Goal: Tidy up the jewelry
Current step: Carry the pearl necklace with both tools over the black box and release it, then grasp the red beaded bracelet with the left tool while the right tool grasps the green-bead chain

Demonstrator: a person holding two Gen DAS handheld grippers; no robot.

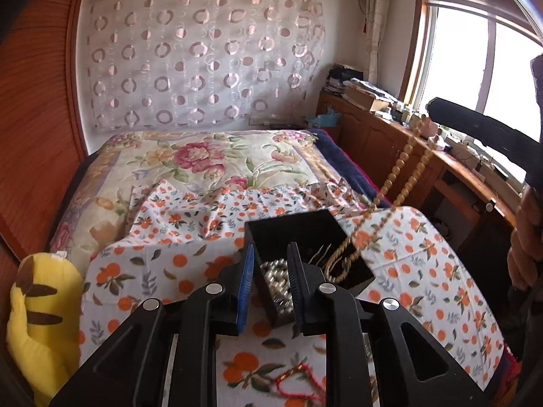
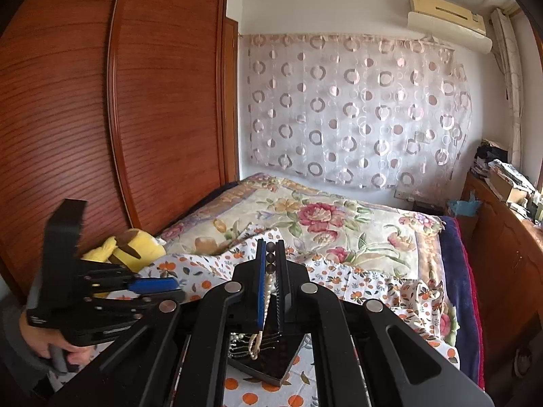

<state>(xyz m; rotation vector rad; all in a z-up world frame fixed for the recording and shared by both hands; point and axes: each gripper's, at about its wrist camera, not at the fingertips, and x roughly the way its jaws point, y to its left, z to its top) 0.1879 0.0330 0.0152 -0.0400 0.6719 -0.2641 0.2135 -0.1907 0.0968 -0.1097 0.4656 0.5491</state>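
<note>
Beads (image 1: 400, 169) hang from right tongs (image 2: 270, 271), pinched on strand so lower end feeds into black box (image 1: 271, 227) on bed's orange-print cloth (image 1: 424, 271). Left tongs (image 1: 269, 271) spread, straddling box's near wall, likely to steady it. Pearls (image 1: 276, 278) already inside.

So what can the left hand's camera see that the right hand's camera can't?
Only the left wrist view shows the bright window and a red cord on the orange-print cloth. Only the right wrist view shows the cream air conditioner and the right gripper pinching beads. Both show the black jewelry box, tan bead necklace and yellow plush toy.
</note>
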